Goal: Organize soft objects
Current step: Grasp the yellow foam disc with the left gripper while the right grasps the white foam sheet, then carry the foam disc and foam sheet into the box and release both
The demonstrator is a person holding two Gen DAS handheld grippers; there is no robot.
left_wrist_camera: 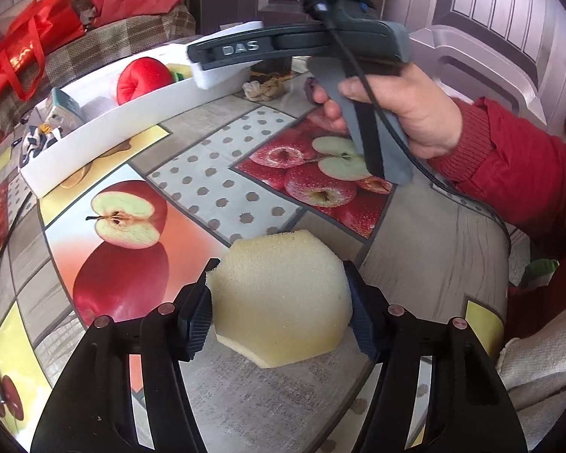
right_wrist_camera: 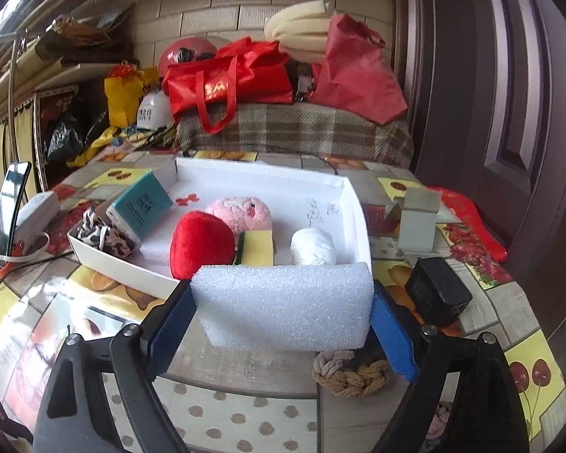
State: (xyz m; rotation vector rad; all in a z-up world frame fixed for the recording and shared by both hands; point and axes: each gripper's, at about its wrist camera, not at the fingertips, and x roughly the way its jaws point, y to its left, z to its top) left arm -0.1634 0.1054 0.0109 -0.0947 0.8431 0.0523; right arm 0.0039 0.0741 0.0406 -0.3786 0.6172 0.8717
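Your left claw (left_wrist_camera: 281, 307) pinches the pale yellow sponge (left_wrist_camera: 283, 298), both pads pressed into its sides; the sponge bulges up between them and its lower edge sits at the bench (left_wrist_camera: 426, 249), though contact there is hard to judge. No earlier view here, so only the grip itself is noted.

Your right claw (right_wrist_camera: 283, 309) grips the white foam block (right_wrist_camera: 283, 304) across its length, blue pads flat against both ends. Block is clear of the bench, level, just in front of the near wall of the white tray (right_wrist_camera: 352, 204).

In the tray: red plush apple (right_wrist_camera: 200, 243), pink plush toy (right_wrist_camera: 241, 211) behind it, yellow-and-green scrub sponge (right_wrist_camera: 258, 247), white fabric ball (right_wrist_camera: 313, 245), teal box (right_wrist_camera: 143, 202) leaning at the left end, spotted cloth (right_wrist_camera: 105, 236) in the left corner.

On the bench under the foam block: braided rope knot (right_wrist_camera: 349, 373). Black adapter (right_wrist_camera: 437, 290) lies right of the tray.

From the left view, your right hand (left_wrist_camera: 403, 113) wraps the handle, red sleeve (left_wrist_camera: 509, 158) behind.
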